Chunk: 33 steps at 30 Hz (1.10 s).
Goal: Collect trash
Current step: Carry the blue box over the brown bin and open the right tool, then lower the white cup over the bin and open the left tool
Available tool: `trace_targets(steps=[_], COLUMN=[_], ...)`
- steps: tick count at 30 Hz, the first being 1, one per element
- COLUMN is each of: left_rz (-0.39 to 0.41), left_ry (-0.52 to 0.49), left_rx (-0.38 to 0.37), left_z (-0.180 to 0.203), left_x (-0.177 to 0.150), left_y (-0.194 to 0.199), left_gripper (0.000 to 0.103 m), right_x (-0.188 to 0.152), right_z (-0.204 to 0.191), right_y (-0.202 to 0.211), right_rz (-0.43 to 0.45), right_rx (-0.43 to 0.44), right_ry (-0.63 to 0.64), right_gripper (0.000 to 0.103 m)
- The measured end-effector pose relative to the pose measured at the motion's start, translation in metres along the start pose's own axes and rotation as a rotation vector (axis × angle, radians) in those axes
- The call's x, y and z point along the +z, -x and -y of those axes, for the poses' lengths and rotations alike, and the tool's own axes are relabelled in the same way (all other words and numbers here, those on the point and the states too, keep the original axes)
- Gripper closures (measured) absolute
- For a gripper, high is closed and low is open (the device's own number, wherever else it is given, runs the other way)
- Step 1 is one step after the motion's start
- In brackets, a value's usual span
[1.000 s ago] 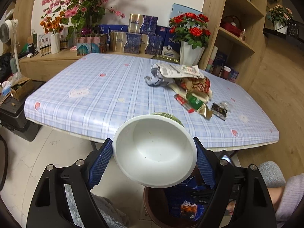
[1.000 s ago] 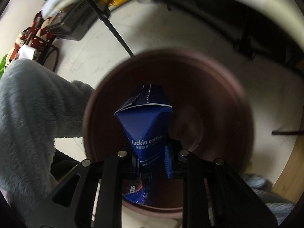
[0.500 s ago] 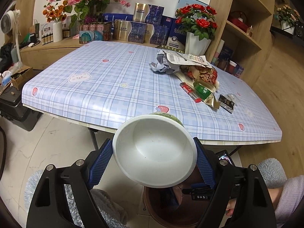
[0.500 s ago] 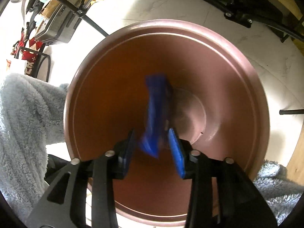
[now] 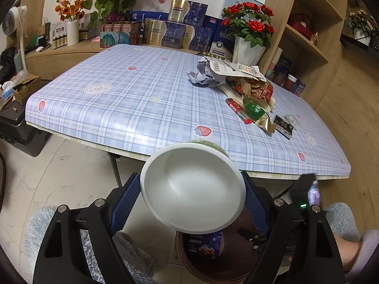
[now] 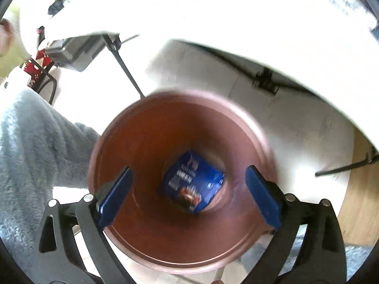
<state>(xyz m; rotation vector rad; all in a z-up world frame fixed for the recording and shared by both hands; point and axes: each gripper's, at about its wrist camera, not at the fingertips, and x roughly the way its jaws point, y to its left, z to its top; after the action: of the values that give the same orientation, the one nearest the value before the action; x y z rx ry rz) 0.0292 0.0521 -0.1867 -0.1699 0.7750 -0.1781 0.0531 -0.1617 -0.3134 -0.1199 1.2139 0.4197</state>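
My left gripper (image 5: 192,190) is shut on a white paper bowl (image 5: 193,188), its mouth turned toward the camera, held above the brown bin (image 5: 187,258) on the floor. My right gripper (image 6: 187,184) hangs over the same brown bin (image 6: 146,142), its jaws opening wide with nothing between them. A blue coffee carton (image 6: 191,181) lies at the bin's bottom; part of that blue coffee carton (image 5: 205,245) shows below the bowl. On the checked tablecloth (image 5: 132,104) sits a pile of wrappers and crumpled paper (image 5: 239,90).
A vase of red roses (image 5: 248,37) and boxes (image 5: 175,30) line the table's far edge. Wooden shelves (image 5: 308,30) stand at the right. Fluffy grey trouser legs (image 6: 30,142) flank the bin. Table legs (image 6: 125,64) cross the white floor.
My right gripper let go of the blue carton, which fell to the bin's bottom, then opened wide and rose. The left gripper still grips the bowl in place.
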Motion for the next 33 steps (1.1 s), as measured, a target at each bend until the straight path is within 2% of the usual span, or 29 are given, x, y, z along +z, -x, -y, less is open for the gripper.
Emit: trace_targets(steps=[9, 14, 21, 26, 27, 28, 31, 33], left_rz=[-0.037, -0.096, -0.212, -0.357, -0.418, -0.477, -0.564, -0.638], left_ry=[-0.051, -0.103, -0.14, -0.233, -0.251, -0.256, -0.241, -0.207], left_rx=[0.0, -0.024, -0.065, -0.084, -0.091, -0.099, -0.109, -0.106], left_z=[0.017, 0.039, 0.081, 0.109, 0.113, 0.114, 0.111, 0.104], left_x=[-0.003, -0.004, -0.016, -0.055, -0.065, -0.072, -0.082, -0.09], left_y=[-0.007, -0.019, -0.055, -0.099, -0.112, -0.123, -0.144, -0.159], left_gripper=[0.022, 0.022, 0.022, 0.022, 0.022, 0.022, 0.022, 0.022], right_x=[0.001, -0.007, -0.006, -0.013, -0.015, -0.016, -0.023, -0.026], right_z=[0.016, 0.031, 0.059, 0.074, 0.077, 0.077, 0.081, 0.084], right_y=[0.093, 0.134, 0.196, 0.212, 0.212, 0.21, 0.197, 0.187], right_rz=[0.306, 0.471, 0.711, 0.769, 0.773, 0.772, 0.753, 0.731], right_rx=[-0.041, -0.059, -0.168, -0.219, -0.23, -0.243, -0.304, -0.308], right_ry=[-0.031, -0.084, -0.172, -0.223, -0.228, -0.23, -0.244, -0.258], right_gripper=[0.006, 0.006, 0.006, 0.006, 0.006, 0.006, 0.006, 0.006])
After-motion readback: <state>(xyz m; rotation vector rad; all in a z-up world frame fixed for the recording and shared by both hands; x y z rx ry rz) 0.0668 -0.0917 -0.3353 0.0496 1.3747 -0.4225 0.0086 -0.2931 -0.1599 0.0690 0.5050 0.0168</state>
